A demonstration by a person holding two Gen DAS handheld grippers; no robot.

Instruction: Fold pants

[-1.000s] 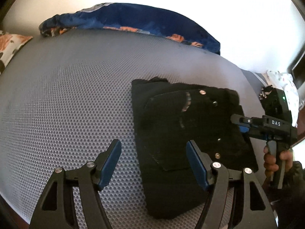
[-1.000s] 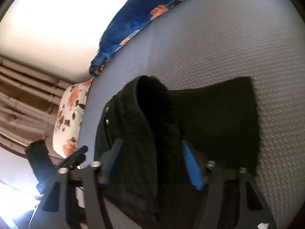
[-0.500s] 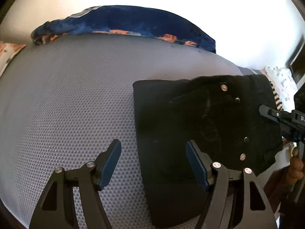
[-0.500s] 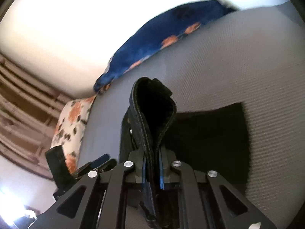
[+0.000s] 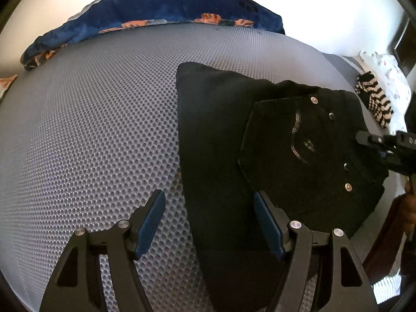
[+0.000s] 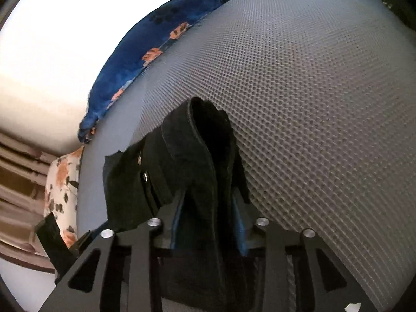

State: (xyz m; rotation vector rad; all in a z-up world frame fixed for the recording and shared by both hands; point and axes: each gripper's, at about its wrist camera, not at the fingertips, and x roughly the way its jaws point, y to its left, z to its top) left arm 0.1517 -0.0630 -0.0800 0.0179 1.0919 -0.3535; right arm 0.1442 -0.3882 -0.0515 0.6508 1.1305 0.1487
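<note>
Black pants point(image 5: 221, 143) lie folded on the grey mesh mattress point(image 5: 91, 143), back pocket and rivets facing up at the right. My left gripper point(image 5: 209, 223) hovers open over their near left edge, touching nothing; the cloth's edge runs under the gap. My right gripper point(image 5: 369, 140) meets the waistband at the right. In the right wrist view the right gripper point(image 6: 208, 223) has the thick waistband of the pants point(image 6: 197, 140) standing up between its blue pads point(image 6: 239, 223). Its jaws are opening, and both pad faces show beside the cloth.
A blue floral blanket point(image 5: 169, 7) lies along the mattress's far edge. A striped cloth point(image 5: 374, 98) and a white spotted one point(image 5: 387, 70) sit at the far right. A floral pillow point(image 6: 62, 179) lies off one end. A person's hand point(image 5: 409, 202) holds the right gripper.
The right gripper clamped tight on the waistband, drew it to the right in the left wrist view, then parted its jaws. The left gripper shifted right; the pants' edge now lies between its fingers.
</note>
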